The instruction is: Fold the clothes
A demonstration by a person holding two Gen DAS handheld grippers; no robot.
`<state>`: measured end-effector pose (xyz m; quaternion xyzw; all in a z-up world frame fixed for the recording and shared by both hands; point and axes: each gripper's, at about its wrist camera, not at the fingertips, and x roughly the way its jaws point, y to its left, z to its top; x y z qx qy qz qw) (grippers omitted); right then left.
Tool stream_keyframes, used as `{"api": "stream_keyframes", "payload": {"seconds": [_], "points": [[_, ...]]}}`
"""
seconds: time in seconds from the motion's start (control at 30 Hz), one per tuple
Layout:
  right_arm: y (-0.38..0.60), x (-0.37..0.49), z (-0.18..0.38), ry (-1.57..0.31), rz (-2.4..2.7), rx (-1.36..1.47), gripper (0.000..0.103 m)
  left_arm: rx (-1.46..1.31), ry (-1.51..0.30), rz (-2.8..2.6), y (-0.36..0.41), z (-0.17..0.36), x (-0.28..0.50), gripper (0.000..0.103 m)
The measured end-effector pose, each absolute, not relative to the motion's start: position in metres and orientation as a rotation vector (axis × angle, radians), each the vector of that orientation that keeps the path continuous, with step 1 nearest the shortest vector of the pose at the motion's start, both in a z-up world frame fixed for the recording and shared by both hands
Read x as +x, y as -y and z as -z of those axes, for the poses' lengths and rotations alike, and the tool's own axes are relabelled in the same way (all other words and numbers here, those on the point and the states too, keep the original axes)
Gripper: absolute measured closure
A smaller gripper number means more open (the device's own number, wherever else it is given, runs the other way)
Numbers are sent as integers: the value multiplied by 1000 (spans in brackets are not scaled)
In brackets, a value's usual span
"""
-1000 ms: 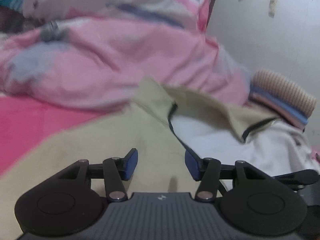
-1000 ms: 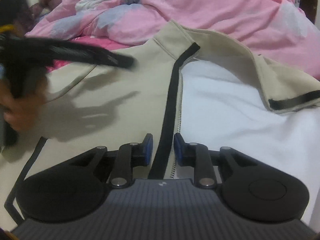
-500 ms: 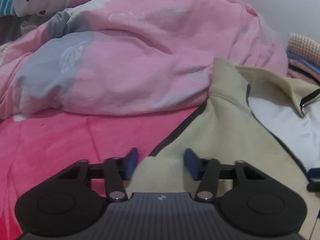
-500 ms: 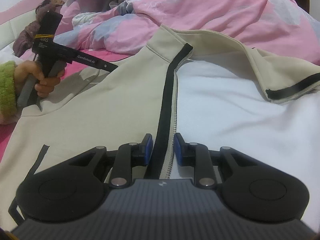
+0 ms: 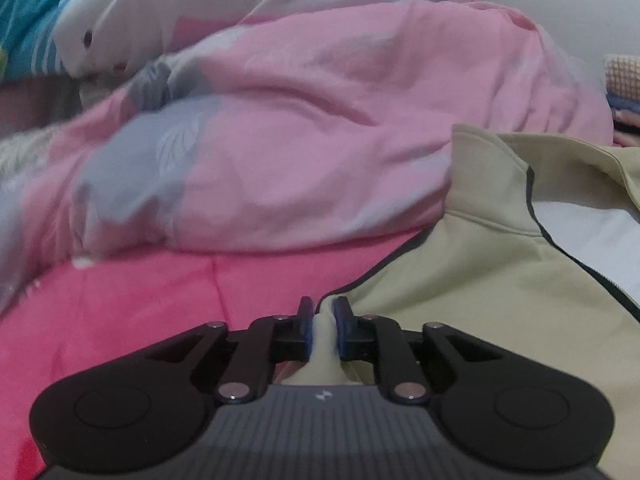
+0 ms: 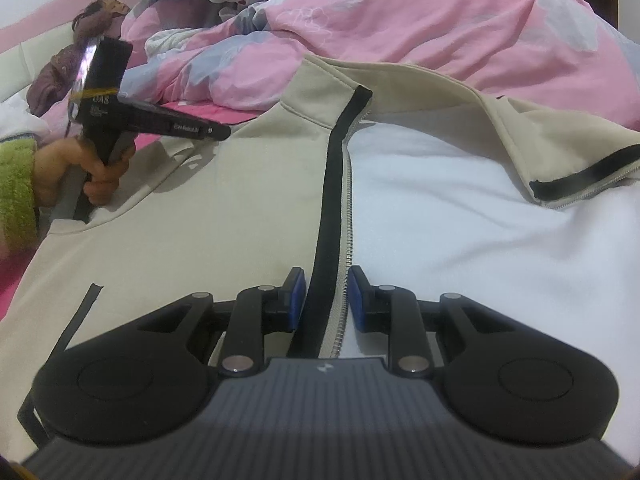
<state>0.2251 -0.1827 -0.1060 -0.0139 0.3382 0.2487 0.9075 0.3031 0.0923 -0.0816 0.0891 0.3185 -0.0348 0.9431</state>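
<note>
Beige jacket (image 6: 208, 248) lay open on pink bed (image 5: 140, 312), duvet (image 5: 320, 140) just behind collar. Left gripper (image 5: 323, 330): jaws just closed, clamped on jacket's shoulder edge. Right gripper (image 6: 326, 302): jaws pinched its zipper strip (image 6: 334, 208) w/ black trim.

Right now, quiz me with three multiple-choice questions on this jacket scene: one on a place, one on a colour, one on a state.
1. Where does the jacket lie?
A. on a bed
B. on a chair
C. on the floor

2. What colour is the zipper trim?
A. red
B. black
C. yellow

3. What does the left gripper do?
A. pinches jacket fabric
B. stands wide open
C. holds a sock

A: pink bedding lies around the jacket.
B: a black strip runs beside the zipper teeth.
A: a beige fold sits squeezed between its pads; its jaws have just been closing.
</note>
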Motion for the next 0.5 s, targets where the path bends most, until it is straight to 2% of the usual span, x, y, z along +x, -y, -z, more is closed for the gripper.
{"api": "stream_keyframes", "payload": {"seconds": [0.13,0.23,0.4,0.5], "points": [[183,225,106,-696,-514,-24,81,142,-559,74,-92,61,290,81],[184,224,106,-696,-518,-12,81,135,-587,187,-77,56,286,81],[185,223,106,-697,-521,4,81,159,-691,300,-35,82,305,88],[186,224,105,-697,-523,9,81,137,-687,270,-26,93,326,90]]}}
